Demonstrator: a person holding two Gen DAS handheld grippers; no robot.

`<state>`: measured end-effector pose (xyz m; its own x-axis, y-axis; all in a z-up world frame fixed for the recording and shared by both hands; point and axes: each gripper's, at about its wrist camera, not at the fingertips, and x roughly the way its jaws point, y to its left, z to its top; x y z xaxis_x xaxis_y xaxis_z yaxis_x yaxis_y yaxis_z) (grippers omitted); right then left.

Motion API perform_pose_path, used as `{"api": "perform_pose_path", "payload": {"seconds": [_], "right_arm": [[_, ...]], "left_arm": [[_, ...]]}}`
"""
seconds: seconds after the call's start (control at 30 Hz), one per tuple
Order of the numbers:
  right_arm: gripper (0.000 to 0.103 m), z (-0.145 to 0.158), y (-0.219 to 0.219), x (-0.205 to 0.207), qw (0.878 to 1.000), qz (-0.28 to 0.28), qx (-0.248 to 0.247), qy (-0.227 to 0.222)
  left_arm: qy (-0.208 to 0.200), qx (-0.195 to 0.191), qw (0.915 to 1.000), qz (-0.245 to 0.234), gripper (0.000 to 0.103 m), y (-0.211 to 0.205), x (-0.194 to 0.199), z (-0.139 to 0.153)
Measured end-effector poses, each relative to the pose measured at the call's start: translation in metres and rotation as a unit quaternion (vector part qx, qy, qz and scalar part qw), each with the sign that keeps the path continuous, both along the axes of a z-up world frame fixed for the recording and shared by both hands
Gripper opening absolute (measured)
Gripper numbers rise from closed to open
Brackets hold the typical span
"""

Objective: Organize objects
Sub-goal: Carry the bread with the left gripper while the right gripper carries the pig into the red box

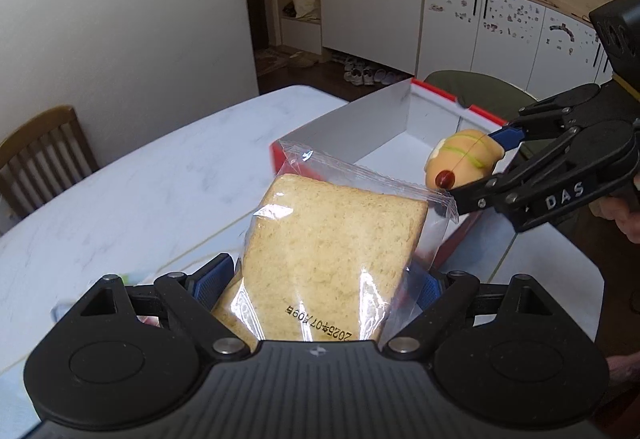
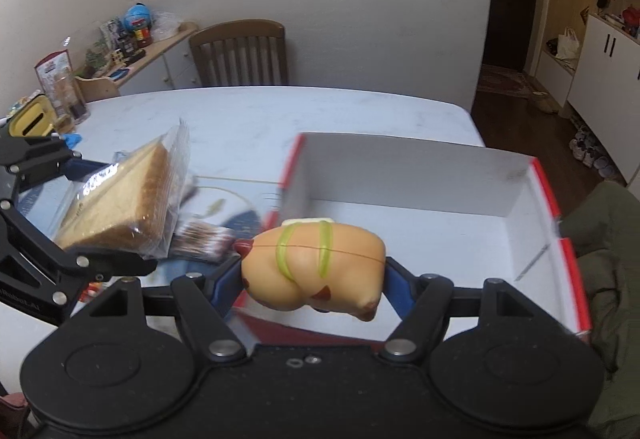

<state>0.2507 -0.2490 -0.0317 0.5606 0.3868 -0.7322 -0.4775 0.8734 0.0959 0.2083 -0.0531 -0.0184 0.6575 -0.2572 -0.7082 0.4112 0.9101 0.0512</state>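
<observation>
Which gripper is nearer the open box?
Right. The right gripper, holding the toy hot dog, hangs over the box; the left gripper, holding bagged bread, is beside it.

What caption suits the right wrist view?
Right gripper carries a toy hot dog toward the open box; left gripper brings bagged bread.

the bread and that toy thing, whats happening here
A person is tidying a table with a claw in each hand. The left claw grips a bagged slice of bread; the right claw grips a toy hot dog. Both are held in the air by an open, empty red-edged box.
</observation>
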Motion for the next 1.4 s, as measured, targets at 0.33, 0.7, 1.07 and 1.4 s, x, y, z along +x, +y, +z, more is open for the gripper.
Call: {"api": "perform_pose_path", "payload": {"seconds": [0.33, 0.7, 1.07, 1.4], "right_arm": [[0.072, -0.021, -0.057, 0.027, 1.000, -0.023, -0.005, 0.007], [0.073, -0.047, -0.081, 0.056, 0.998, -0.031, -0.037, 0.026], [0.073, -0.079, -0.077, 0.090, 0.992, -0.008, -0.075, 0.101], [0.074, -0.098, -0.066, 0.103, 0.984, 0.009, -0.104, 0.146]], "left_arm": [[0.010, 0.016, 0.9998, -0.012, 0.090, -0.069, 0.054, -0.004], [0.042, 0.041, 0.9982, -0.016, 0.090, -0.127, 0.120, -0.025], [0.118, 0.086, 0.9893, -0.006, 0.090, -0.162, 0.173, -0.075], [0.160, 0.129, 0.9786, -0.006, 0.091, -0.182, 0.197, -0.115]]}}
